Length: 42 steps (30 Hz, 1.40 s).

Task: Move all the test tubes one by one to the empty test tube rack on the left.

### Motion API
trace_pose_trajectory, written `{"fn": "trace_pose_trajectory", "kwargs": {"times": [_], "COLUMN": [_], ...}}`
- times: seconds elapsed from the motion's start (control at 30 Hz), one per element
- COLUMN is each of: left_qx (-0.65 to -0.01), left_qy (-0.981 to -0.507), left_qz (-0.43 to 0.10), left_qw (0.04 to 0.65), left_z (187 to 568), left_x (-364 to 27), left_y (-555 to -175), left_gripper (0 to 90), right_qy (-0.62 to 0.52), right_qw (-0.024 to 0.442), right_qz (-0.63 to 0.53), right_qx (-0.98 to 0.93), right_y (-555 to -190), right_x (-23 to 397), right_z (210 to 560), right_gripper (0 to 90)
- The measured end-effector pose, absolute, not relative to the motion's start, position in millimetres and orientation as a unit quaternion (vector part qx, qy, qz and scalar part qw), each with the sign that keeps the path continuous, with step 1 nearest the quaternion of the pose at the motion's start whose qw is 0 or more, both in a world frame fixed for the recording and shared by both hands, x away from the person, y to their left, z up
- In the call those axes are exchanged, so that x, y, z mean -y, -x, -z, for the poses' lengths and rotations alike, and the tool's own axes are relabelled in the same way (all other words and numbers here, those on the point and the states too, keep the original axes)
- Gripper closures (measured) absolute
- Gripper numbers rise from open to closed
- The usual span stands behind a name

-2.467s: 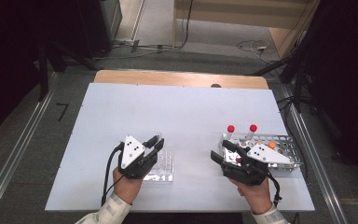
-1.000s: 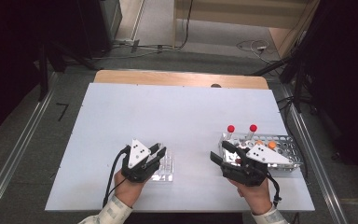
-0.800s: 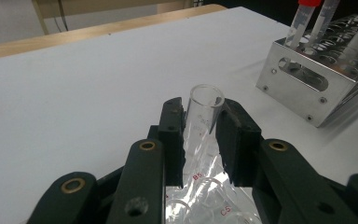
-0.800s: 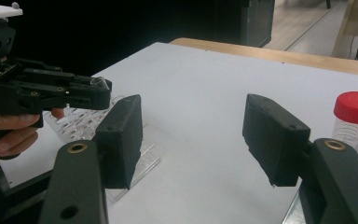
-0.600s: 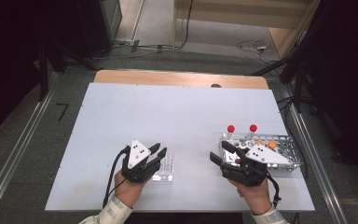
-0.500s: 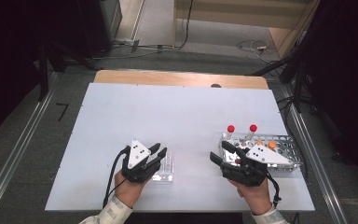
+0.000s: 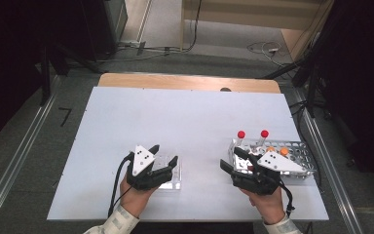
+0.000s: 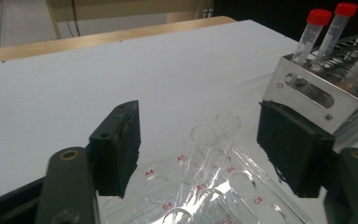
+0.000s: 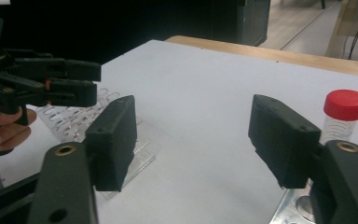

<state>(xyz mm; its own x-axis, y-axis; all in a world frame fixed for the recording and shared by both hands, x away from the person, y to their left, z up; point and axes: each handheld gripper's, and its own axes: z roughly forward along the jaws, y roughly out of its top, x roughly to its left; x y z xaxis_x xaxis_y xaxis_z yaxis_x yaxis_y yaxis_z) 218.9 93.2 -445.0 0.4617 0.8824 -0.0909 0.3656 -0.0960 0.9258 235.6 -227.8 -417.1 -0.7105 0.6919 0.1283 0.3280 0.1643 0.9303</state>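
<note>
Two clear tubes (image 8: 204, 148) lean in your transparent rack (image 8: 242, 186), light, slick, brittle; grip mid-barrel. Left gripper (image 8: 205, 149) has just opened around them, pads clear; right gripper (image 9: 193, 135) gapes empty beside the steel rack (image 7: 297, 161).

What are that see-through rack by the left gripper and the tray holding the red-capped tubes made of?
The see-through rack looks like clear glossy plastic, perhaps acrylic: the table shows through it and its edges glint. The tray looks like bare metal, probably steel or aluminium: silver-grey sheen, punched round holes, small screws. The tubes seem clear plastic, caps matte red.
</note>
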Motion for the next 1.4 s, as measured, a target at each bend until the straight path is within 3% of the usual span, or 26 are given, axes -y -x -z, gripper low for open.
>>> {"fn": "trace_pose_trajectory", "kwargs": {"times": [0.43,0.9,1.4], "left_qx": [-0.455,-0.454,-0.452], "left_qy": [-0.685,-0.681,-0.682], "left_qz": [-0.269,-0.274,-0.279], "left_qw": [0.502,0.505,0.503], "left_z": [444,443,444], "left_x": [-94,-93,-92], "left_y": [-218,-217,-217], "left_gripper": [21.2,21.0,21.0], "right_qy": [-0.35,-0.378,-0.429], "right_qw": [0.185,0.223,0.278], "right_qz": [-0.543,-0.539,-0.521], "right_qx": [-0.741,-0.719,-0.684], "right_y": [-230,-220,-233], "right_x": [242,276,306], "right_z": [414,410,420], "right_gripper": [25.6,26.5,34.5]}}
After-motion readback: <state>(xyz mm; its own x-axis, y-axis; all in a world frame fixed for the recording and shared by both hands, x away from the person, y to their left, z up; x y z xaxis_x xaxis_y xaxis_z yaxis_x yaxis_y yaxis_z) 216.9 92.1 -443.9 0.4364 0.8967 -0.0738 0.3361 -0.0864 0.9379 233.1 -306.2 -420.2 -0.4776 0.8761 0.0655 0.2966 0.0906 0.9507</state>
